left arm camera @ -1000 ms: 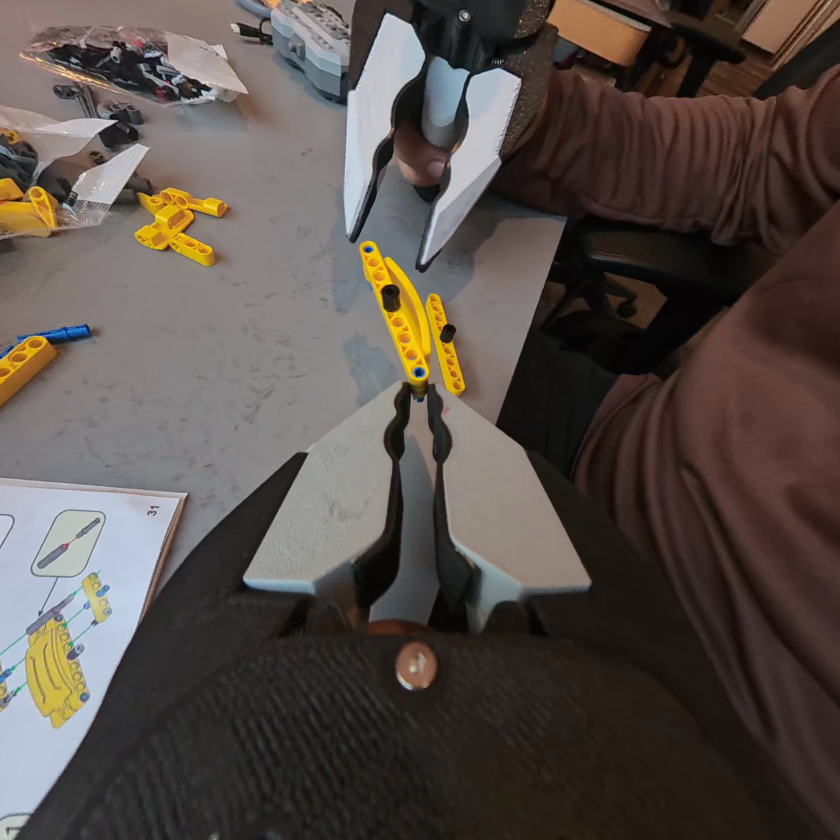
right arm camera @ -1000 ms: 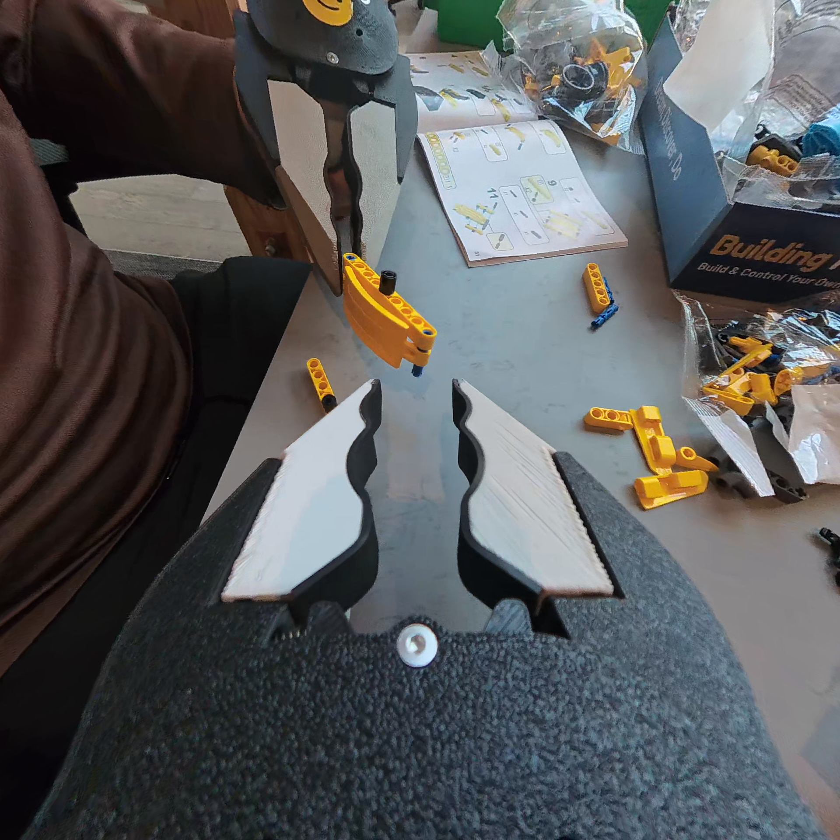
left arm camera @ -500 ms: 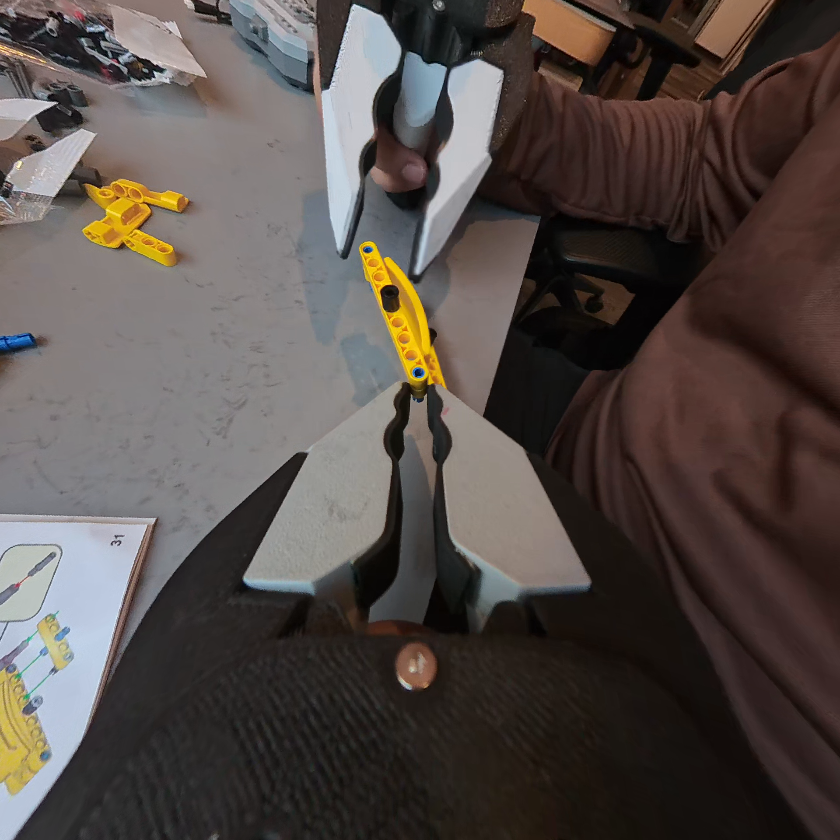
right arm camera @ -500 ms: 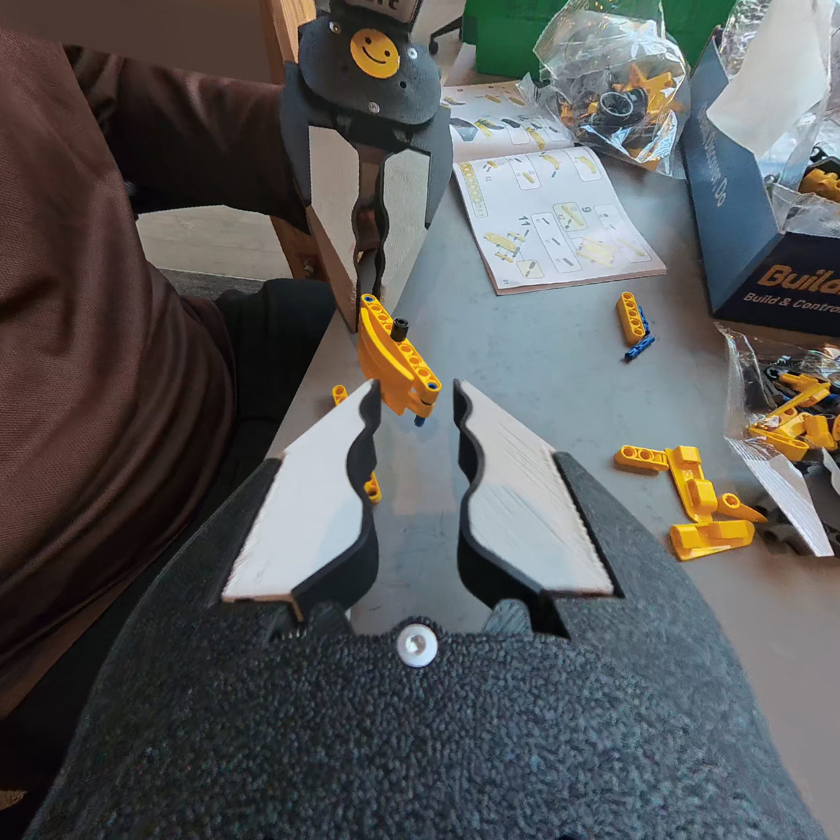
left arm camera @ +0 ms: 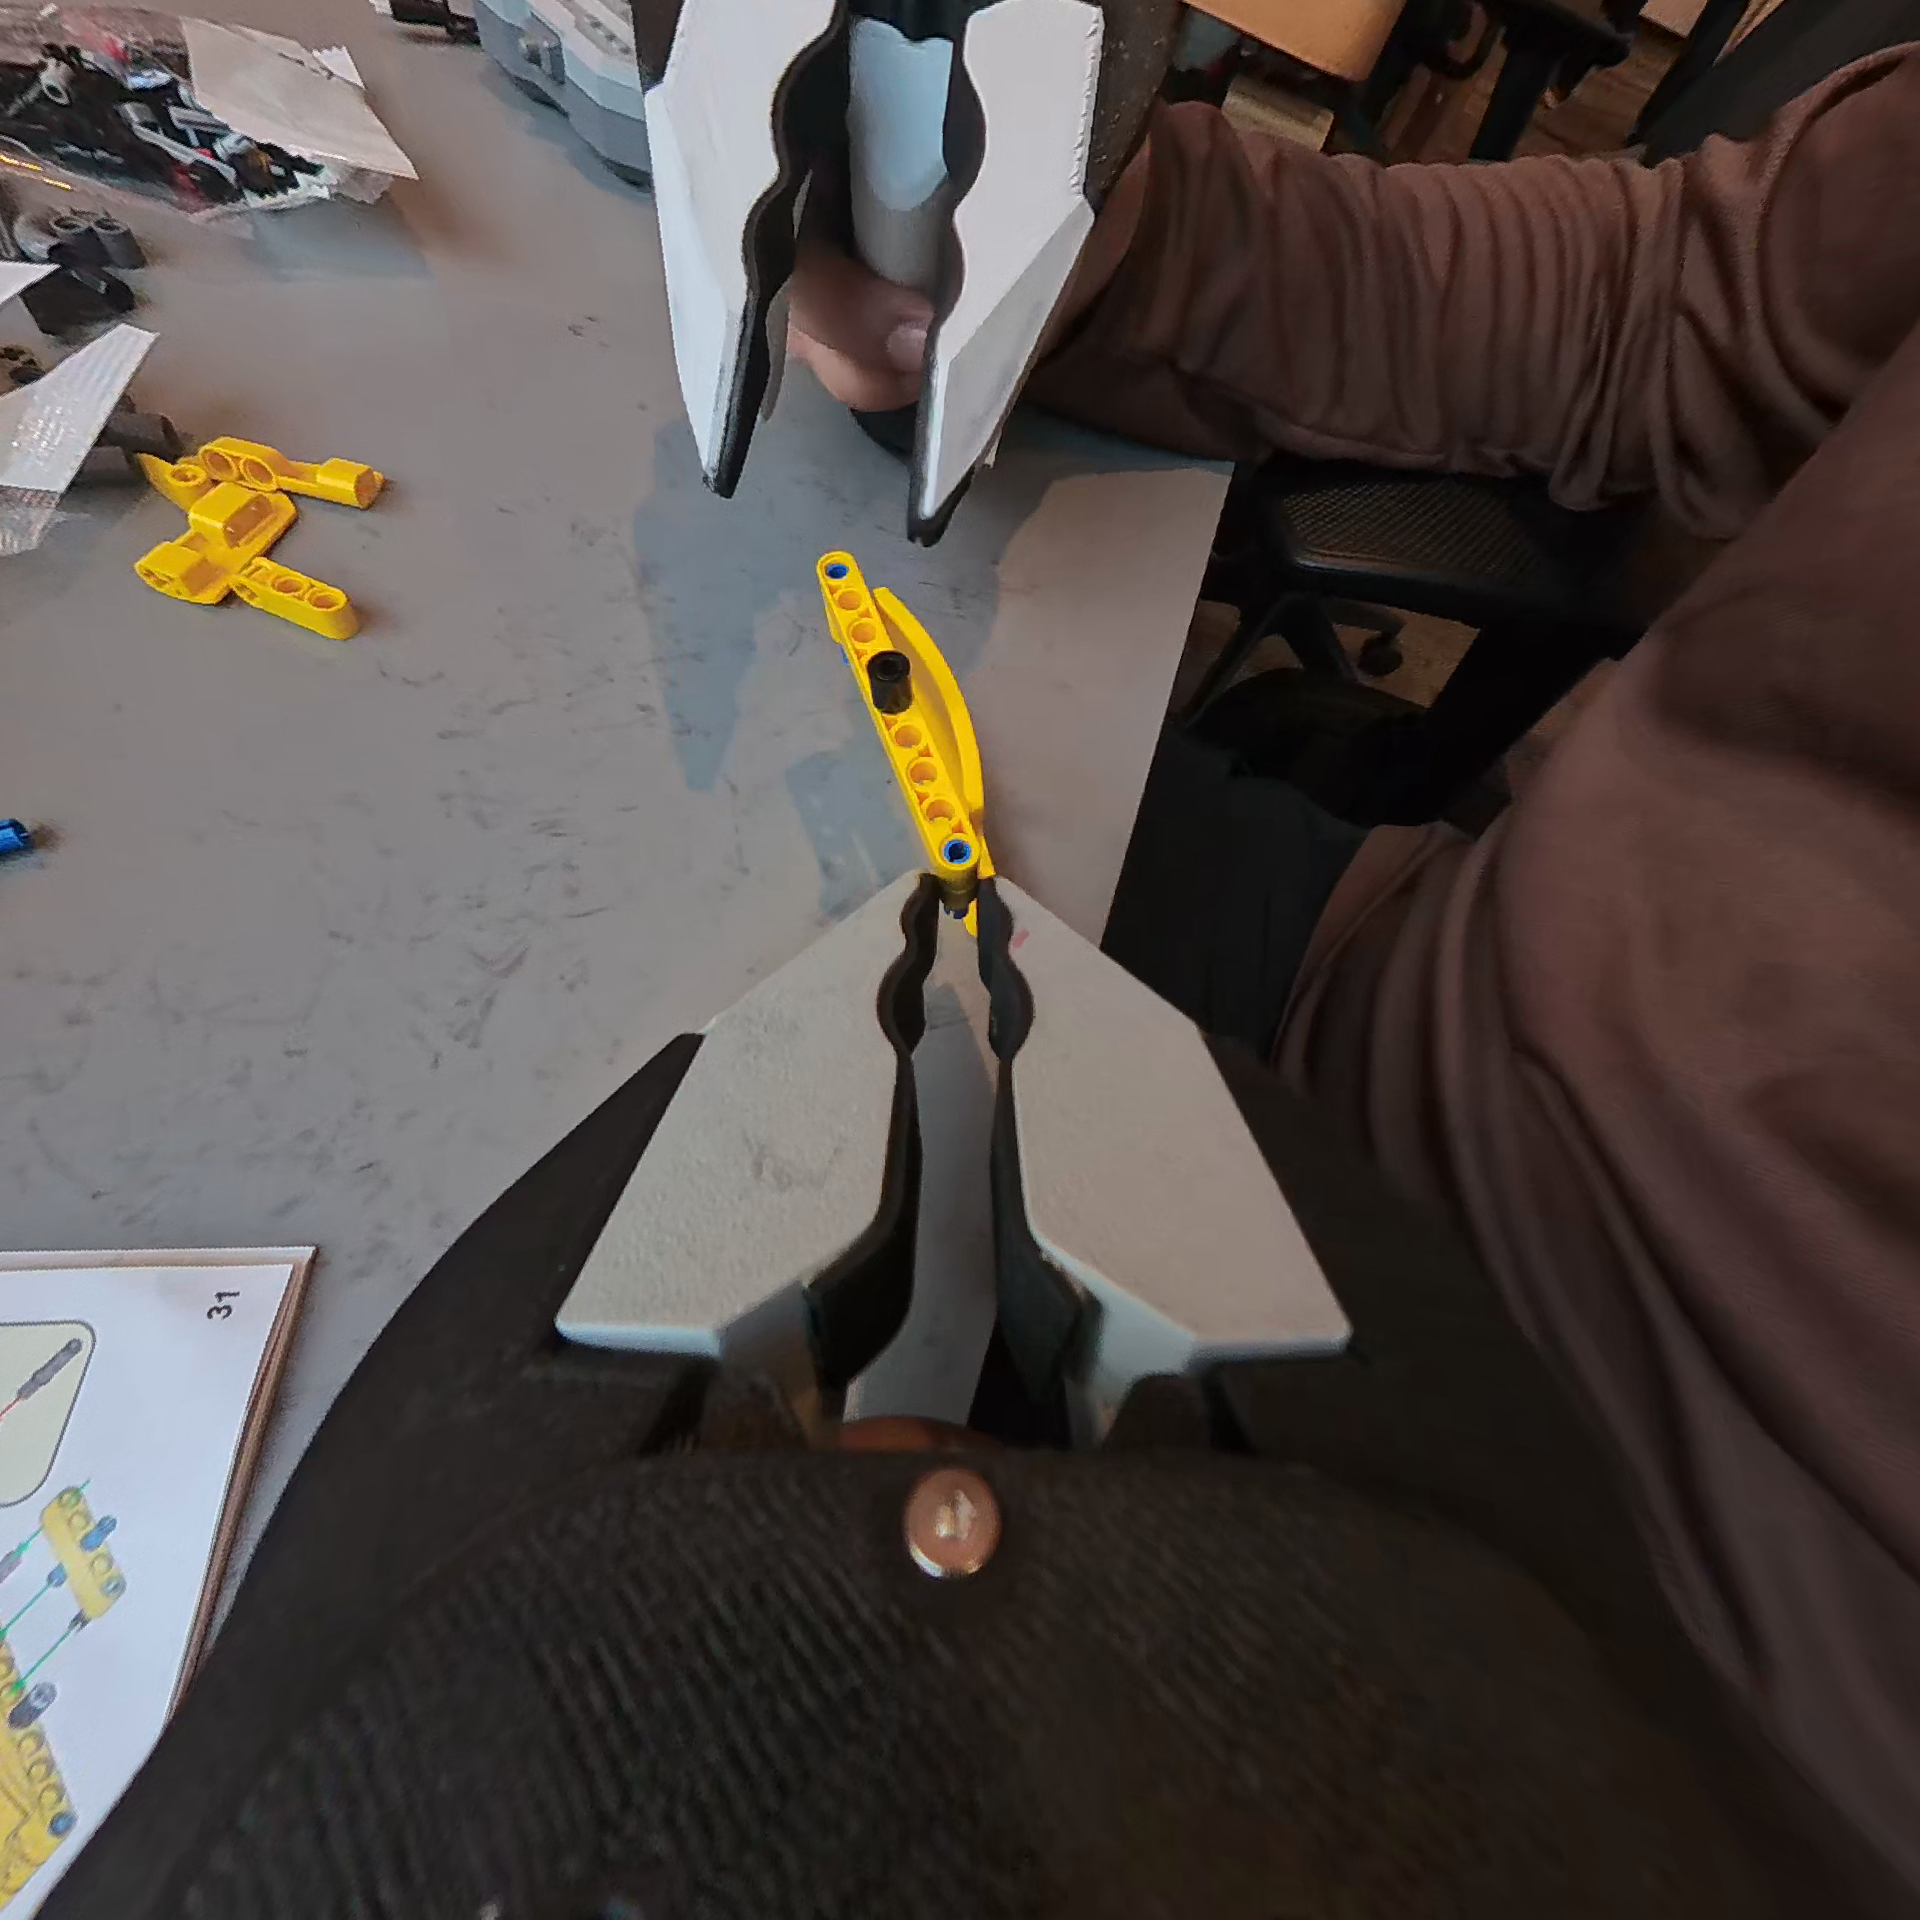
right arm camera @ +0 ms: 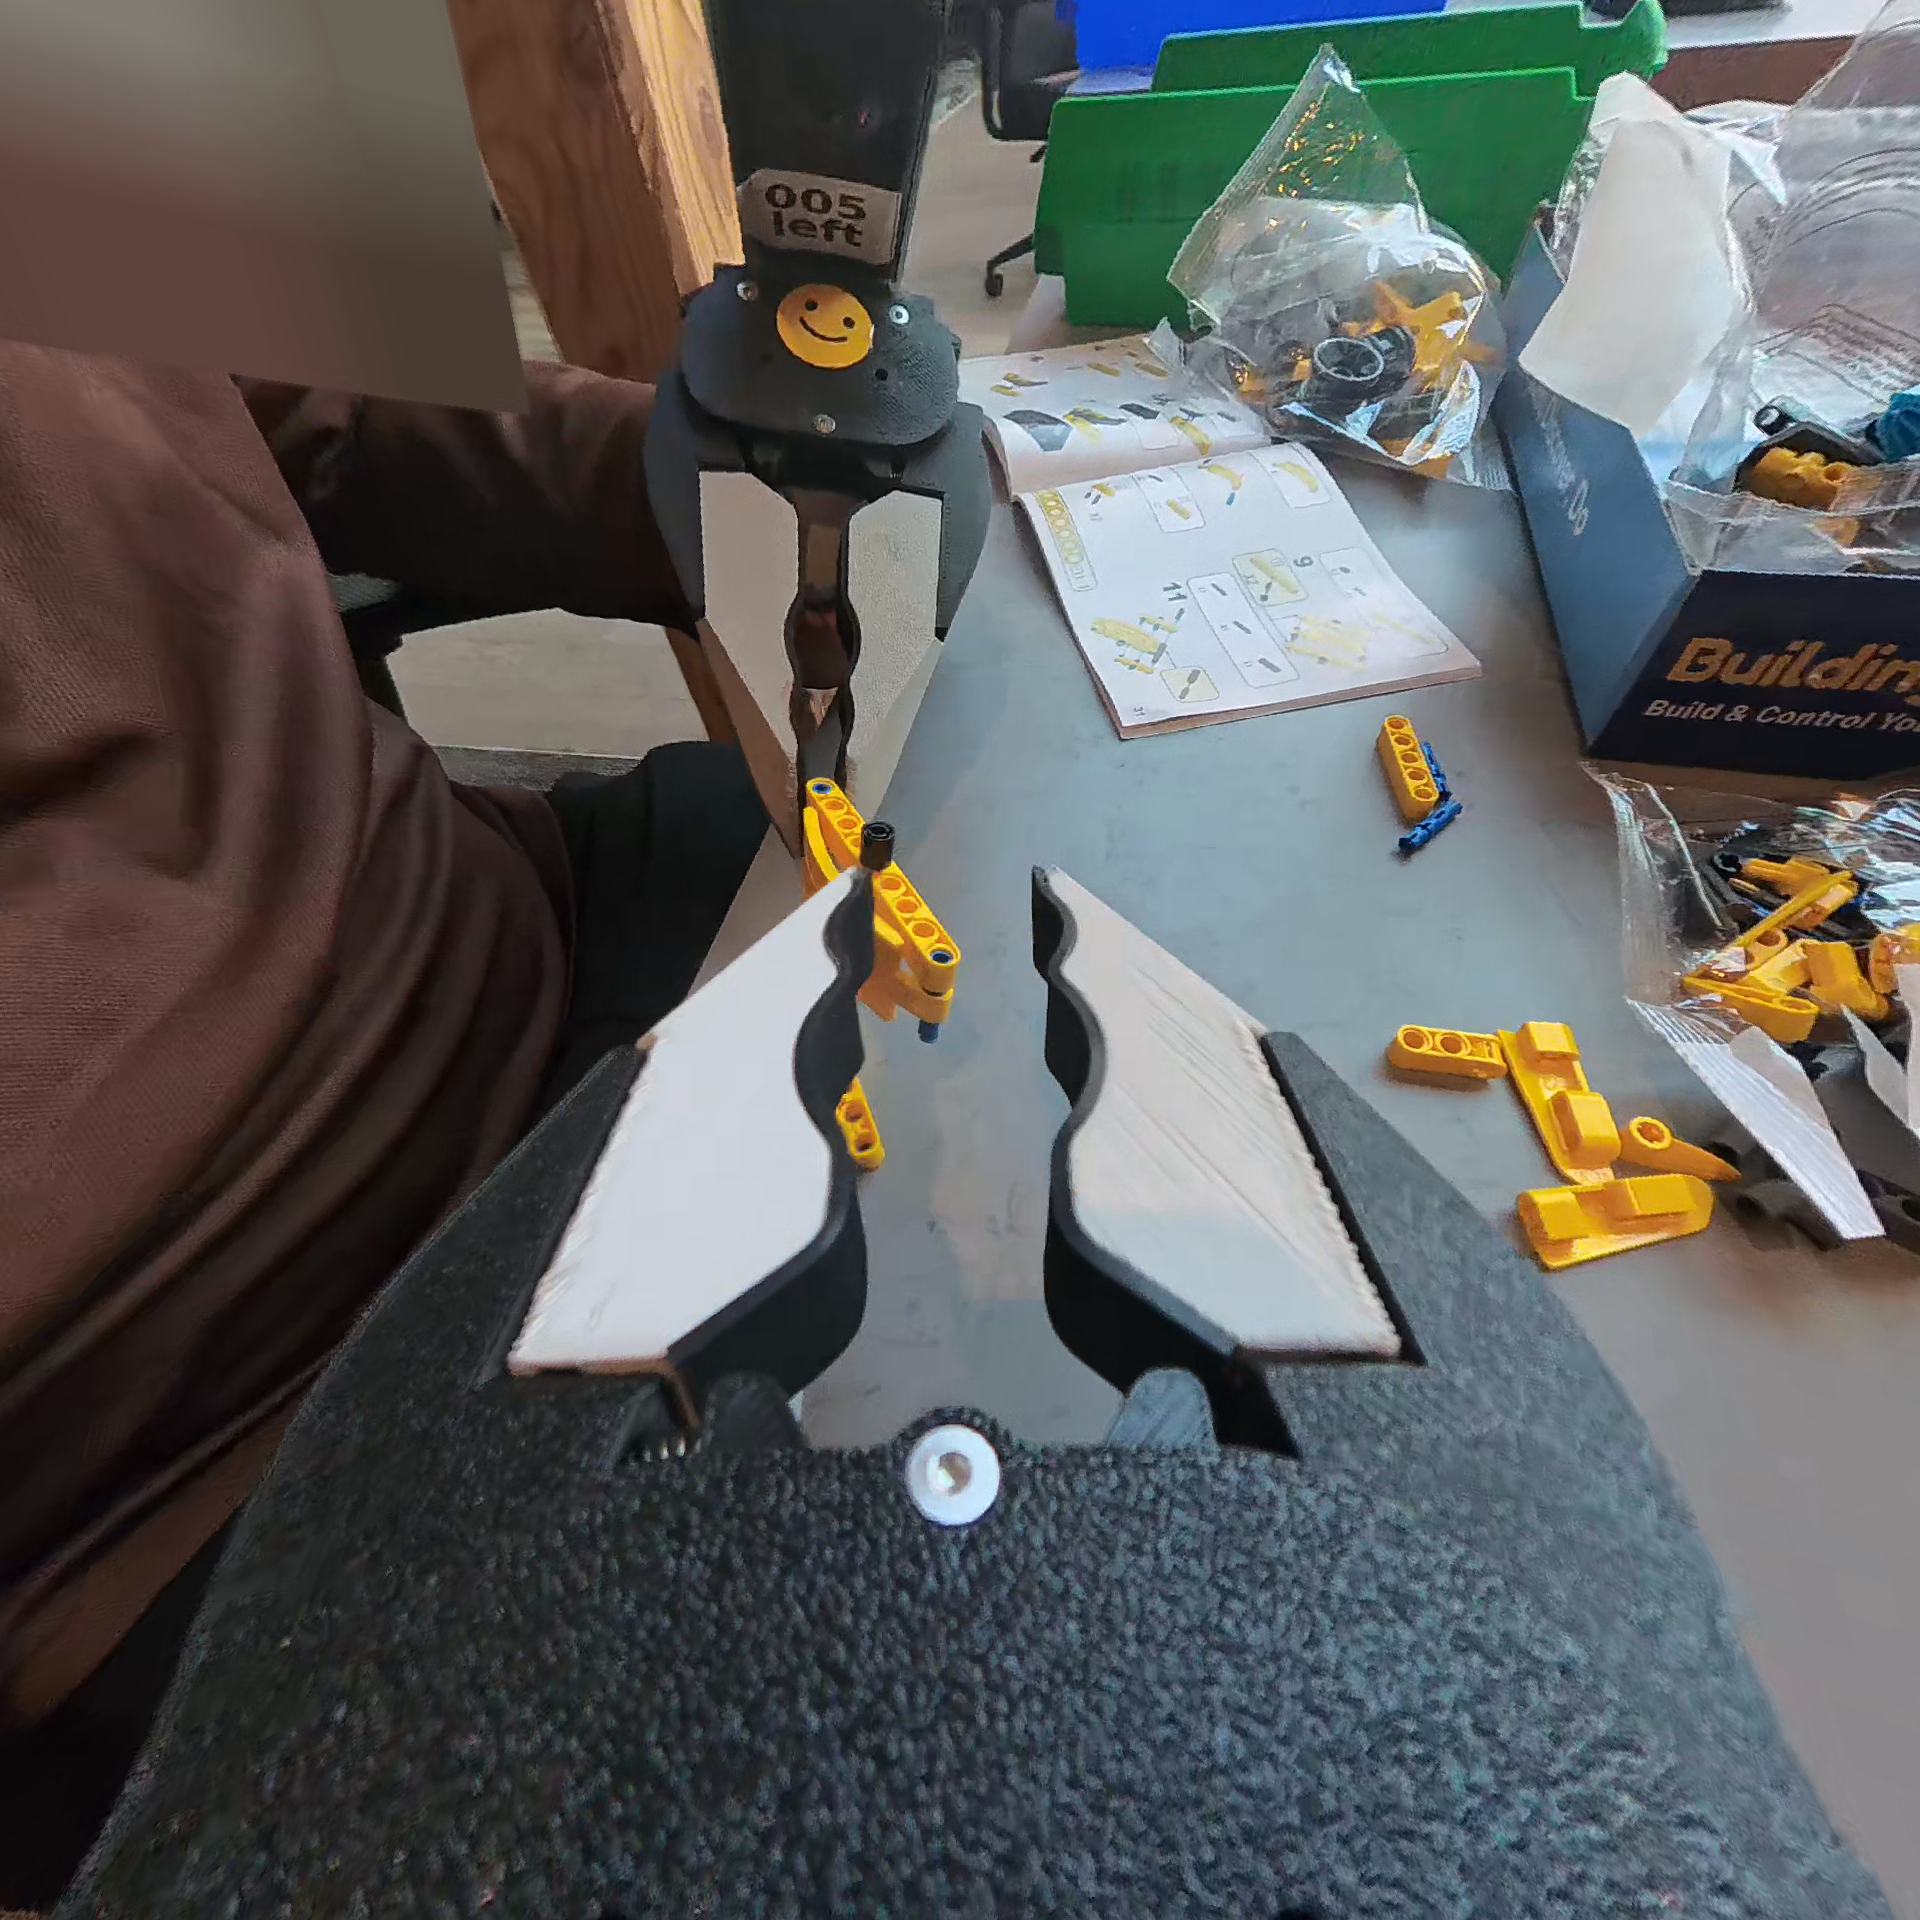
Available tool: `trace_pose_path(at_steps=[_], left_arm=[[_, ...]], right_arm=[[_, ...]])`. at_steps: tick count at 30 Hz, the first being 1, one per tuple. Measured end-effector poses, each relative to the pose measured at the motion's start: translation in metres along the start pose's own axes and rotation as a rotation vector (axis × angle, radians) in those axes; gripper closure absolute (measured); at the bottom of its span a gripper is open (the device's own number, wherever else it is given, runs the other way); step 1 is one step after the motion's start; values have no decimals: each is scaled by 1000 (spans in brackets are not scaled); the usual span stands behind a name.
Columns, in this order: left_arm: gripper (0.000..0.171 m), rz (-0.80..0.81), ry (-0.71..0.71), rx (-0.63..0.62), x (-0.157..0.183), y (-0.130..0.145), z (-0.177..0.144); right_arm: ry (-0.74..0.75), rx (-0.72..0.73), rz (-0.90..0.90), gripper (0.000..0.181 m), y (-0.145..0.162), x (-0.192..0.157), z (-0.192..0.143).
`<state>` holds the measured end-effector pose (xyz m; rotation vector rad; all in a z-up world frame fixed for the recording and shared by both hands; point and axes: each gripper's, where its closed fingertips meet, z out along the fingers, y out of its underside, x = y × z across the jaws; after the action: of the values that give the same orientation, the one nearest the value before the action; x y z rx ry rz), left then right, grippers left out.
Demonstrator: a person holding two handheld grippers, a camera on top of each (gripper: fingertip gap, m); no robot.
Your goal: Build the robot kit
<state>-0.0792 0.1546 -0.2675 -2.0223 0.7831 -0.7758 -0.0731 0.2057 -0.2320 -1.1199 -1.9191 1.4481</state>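
Our left gripper (left arm camera: 954, 896) pinches the yellow beam assembly (left arm camera: 906, 717); our right gripper (left arm camera: 821, 509) hovers beyond it, fingers apart.

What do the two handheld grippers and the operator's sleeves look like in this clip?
Both grippers, left gripper and right gripper, have black textured bodies and pale wedge fingers with wavy black pads. The left has a yellow smiley sticker and a white label. Sleeves are brown, ribbed.

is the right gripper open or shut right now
Open. In the right wrist view the right gripper has a wide gap between its fingers, with grey table showing through; the yellow assembly sits beside them, ungripped.
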Motion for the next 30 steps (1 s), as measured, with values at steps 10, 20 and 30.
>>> trace_pose_path(at_steps=[10,20,30], left_arm=[[167,27,-19,5,0,0,0],[167,56,-32,-2,2,1,1],[167,33,-22,0,1,0,2]], right_arm=[[35,41,15,153,-4,5,-6],[58,-60,27,146,12,-5,-1],[14,-166,45,163,28,-17,5]])
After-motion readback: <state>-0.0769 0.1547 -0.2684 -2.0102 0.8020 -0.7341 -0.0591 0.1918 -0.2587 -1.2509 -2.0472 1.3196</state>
